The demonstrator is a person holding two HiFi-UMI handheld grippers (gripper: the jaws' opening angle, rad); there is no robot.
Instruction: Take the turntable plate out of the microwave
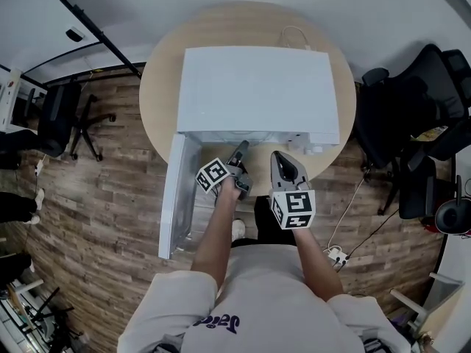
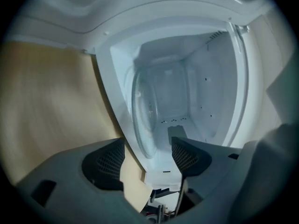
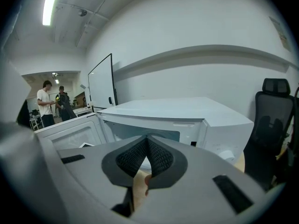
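A white microwave stands on a round wooden table, its door swung open to the left. In the left gripper view, which is rolled on its side, the clear glass turntable plate lies on the floor of the cavity. My left gripper stands open at the cavity's mouth, its jaws short of the plate's rim with nothing between them. From the head view the left gripper reaches into the opening. My right gripper hangs just before the microwave's front, shut and empty.
Black office chairs stand to the right and left of the table. A cable and power strip lie on the wooden floor. In the right gripper view, two people stand far off beside a whiteboard.
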